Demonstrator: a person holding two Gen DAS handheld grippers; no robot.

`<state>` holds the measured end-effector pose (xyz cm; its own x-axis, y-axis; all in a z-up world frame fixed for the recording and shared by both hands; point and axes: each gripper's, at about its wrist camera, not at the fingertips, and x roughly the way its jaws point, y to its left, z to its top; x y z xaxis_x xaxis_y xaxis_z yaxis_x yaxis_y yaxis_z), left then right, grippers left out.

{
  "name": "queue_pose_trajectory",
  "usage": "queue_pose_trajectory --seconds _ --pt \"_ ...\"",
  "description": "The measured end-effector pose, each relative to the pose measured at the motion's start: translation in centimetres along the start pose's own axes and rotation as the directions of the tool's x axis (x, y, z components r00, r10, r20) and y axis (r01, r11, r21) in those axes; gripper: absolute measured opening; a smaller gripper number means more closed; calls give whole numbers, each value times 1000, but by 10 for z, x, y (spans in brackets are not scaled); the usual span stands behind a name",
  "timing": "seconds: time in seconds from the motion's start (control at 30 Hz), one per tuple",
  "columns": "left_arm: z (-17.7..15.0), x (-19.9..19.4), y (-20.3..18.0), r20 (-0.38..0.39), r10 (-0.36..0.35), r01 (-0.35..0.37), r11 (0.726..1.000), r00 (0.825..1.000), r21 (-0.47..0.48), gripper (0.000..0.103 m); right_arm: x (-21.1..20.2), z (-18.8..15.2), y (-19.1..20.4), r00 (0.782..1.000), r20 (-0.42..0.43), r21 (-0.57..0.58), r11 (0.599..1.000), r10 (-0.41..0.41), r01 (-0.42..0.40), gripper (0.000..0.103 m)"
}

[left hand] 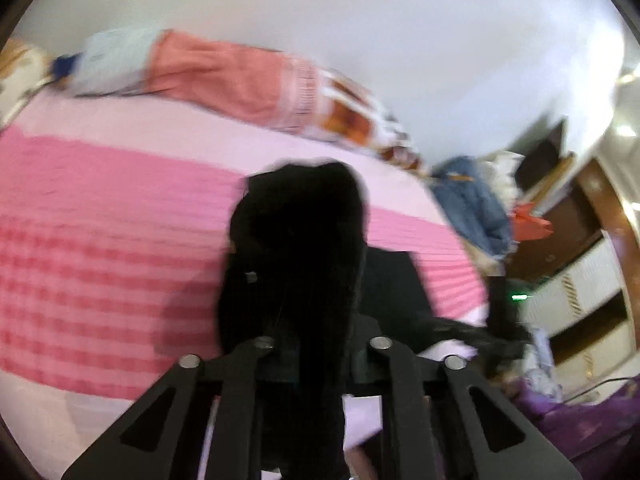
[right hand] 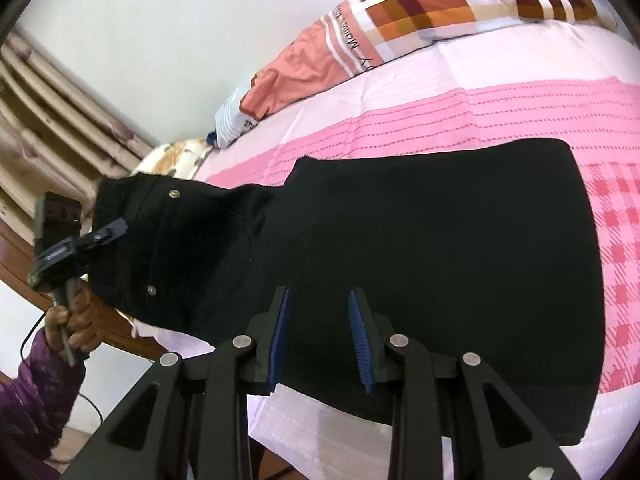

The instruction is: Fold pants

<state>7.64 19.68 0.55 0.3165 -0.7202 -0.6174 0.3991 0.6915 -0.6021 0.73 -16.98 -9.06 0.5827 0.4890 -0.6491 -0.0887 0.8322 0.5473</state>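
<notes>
Black pants: smooth matte cloth, flat on pink checked woven bedspread, waistband end w/ metal studs lifted off the bed edge. Left gripper clamped on waistband, held by hand. Right gripper jaws apart, hovering over fabric, gripping nothing. Orange patterned pillow by wall.

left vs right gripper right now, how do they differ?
Left gripper is shut on the waistband end of the black pants; right gripper stands open, its blue pads apart above the cloth, not pinching it. The left one has that end raised off the pink bedspread; the right one sits over the part that lies flat. Both point down over the same pants.
</notes>
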Motion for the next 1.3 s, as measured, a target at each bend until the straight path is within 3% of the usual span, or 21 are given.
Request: queue_pose_trajectory --seconds 0.07,0.27,0.37,0.43,0.5,0.53,0.6,0.67,0.73,0.8,0.83,0.87,0.93,0.97,1.0,1.1,1.2,1.27,1.3 --pt "5 22 -39 -18 -34 35 998 999 45 14 -3 1 -8 1000 2 13 1000 26 -26 30" --pt "12 140 -129 -93 -187 194 978 978 72 15 -19 3 -46 992 24 110 986 123 -125 31" --pt "8 202 -149 -131 -210 220 973 969 68 28 -28 1 -77 985 23 178 969 170 -172 39" --pt "2 228 -148 -159 -238 242 970 958 1 28 -29 -2 -97 992 -1 220 968 126 -123 39" --pt "-1 233 -143 -179 -301 292 954 937 -72 35 -32 -6 -120 990 5 275 951 143 -139 40" --pt "0 227 -139 -159 -313 301 949 937 -93 37 -33 -8 -129 983 15 305 936 181 -177 39" --pt "5 205 -132 -86 -272 266 961 959 -70 58 -37 -10 -141 970 46 350 906 237 -238 38" --pt "10 185 -125 -25 -209 207 977 978 -44 72 -37 -11 -149 961 61 379 885 269 -272 38" --pt "12 167 -114 26 -152 153 987 988 -39 75 -37 -13 -158 946 69 419 852 315 -314 38" --pt "8 157 -101 26 -78 79 997 997 -18 75 -36 -14 -163 930 78 453 819 358 -353 41" --pt "5 154 -94 19 -29 29 999 999 -15 75 -36 -15 -166 923 84 468 803 375 -369 46" --pt "0 151 -87 14 -8 8 1000 1000 -17 75 -35 -15 -168 907 104 492 771 409 -404 58" --pt "-9 152 -72 -6 22 -22 999 1000 -49 75 -40 -13 -167 871 146 511 718 469 -472 74" --pt "-14 152 -67 -10 24 -25 997 1000 -66 75 -42 -9 -163 879 139 502 733 456 -459 82" --pt "-19 151 -61 -14 25 -26 996 1000 -88 75 -42 -2 -157 909 87 486 779 408 -396 84" --pt "-31 157 -56 -25 39 -41 994 999 -106 75 -37 11 -132 945 -26 406 867 326 -288 84" --pt "-39 157 -55 -31 65 -68 994 997 -85 75 -24 19 -102 966 -99 284 938 237 -201 79" --pt "-41 159 -60 -33 97 -99 994 995 -55 75 -14 22 -88 978 -152 214 971 139 -105 26" --pt "-41 159 -62 -32 110 -112 993 993 -41 75 -15 22 -86 982 -158 191 979 102 -71 24"
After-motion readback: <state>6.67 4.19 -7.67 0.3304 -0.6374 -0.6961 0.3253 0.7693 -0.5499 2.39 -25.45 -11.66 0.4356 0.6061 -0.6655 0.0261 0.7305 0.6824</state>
